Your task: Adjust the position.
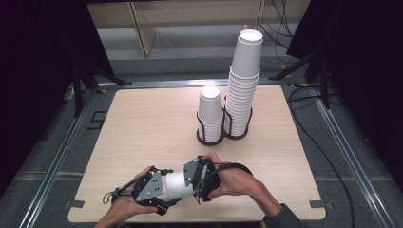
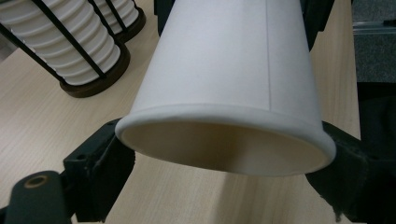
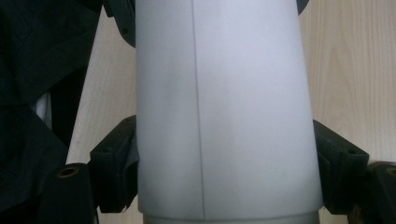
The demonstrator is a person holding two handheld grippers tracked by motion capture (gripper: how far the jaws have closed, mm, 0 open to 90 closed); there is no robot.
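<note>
Near the front edge of the pale wooden table (image 1: pixel 142 123), both the left gripper (image 1: pixel 159 190) and right gripper (image 1: pixel 197 183) are clamped on one white paper cup (image 1: pixel 177 184) held sideways between them, probably for separating nested cups, with the black wire racks of stacked white cups (image 1: pixel 237 95) farther back.

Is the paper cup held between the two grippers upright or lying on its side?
On its side: the paper cup spans horizontally between left gripper and right gripper, both shut on it.

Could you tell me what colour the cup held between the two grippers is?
Plain white; the cup shows best in the left gripper view.
</note>
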